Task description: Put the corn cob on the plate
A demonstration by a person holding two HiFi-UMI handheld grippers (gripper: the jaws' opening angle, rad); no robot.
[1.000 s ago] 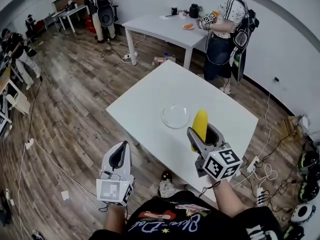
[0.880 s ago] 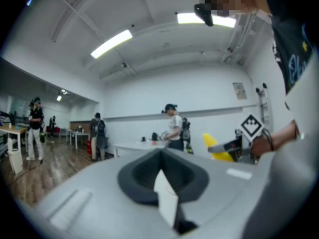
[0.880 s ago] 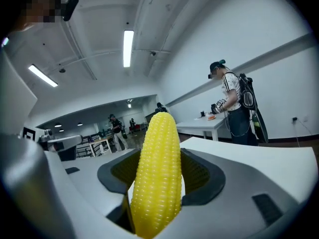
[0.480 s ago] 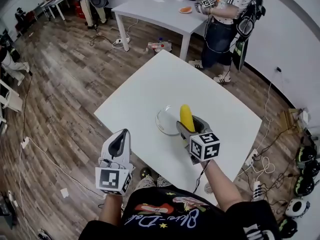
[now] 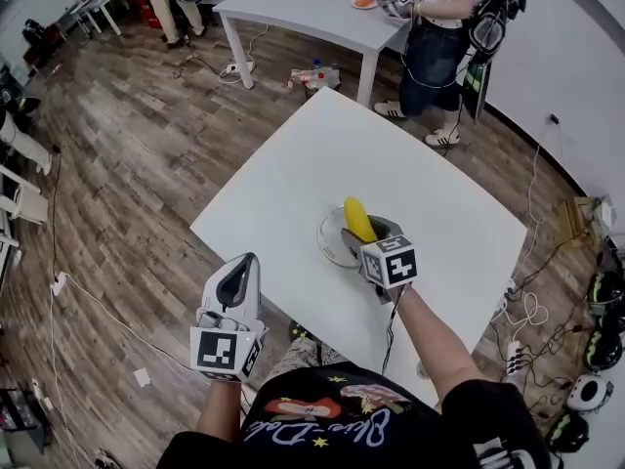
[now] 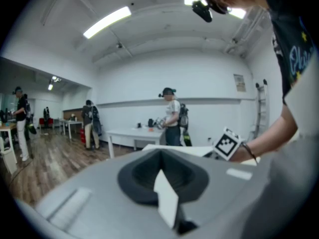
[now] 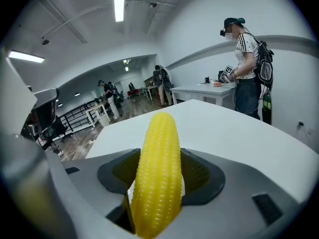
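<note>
A yellow corn cob (image 5: 357, 220) (image 7: 158, 168) sticks forward out of my right gripper (image 5: 363, 229), whose jaws are shut on it. In the head view the cob hangs over the clear glass plate (image 5: 330, 240) on the white table (image 5: 293, 179); whether it touches the plate cannot be told. My left gripper (image 5: 234, 284) is held off the table's near-left edge, over the floor, with its jaws shut on nothing; in the left gripper view its jaws (image 6: 167, 203) are pressed together.
A person (image 5: 439, 13) with grippers stands at a second white table (image 5: 293, 13) beyond mine. Cables and a power strip (image 5: 515, 313) lie on the wooden floor at the right. Other people and desks are at the far left.
My right gripper has carried the corn cob left and forward, from beside the plate to over it. The left gripper has stayed about where it was.
</note>
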